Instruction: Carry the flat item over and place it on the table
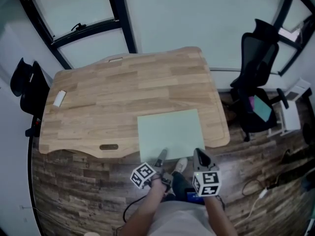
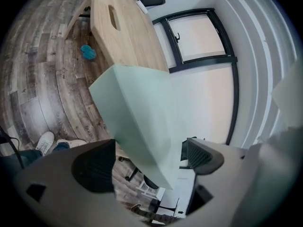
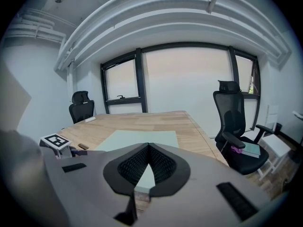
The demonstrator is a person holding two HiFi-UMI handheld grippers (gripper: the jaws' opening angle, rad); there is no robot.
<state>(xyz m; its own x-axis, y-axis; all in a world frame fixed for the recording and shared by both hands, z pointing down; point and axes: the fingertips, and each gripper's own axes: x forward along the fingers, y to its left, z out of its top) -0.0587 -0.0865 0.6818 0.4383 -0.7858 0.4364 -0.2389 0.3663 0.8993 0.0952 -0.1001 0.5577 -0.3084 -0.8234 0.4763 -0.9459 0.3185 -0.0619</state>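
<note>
The pale green sheet (image 1: 170, 132) lies flat on the wooden table (image 1: 113, 82), at the lower middle of the head view, its near edge hanging just past the table's front. The left gripper (image 2: 149, 157) has its jaws spread apart with that near edge between them. Beside it, lower right, the right gripper (image 3: 149, 148) sits at the sheet's corner, jaws pressed together, holding nothing.
</note>
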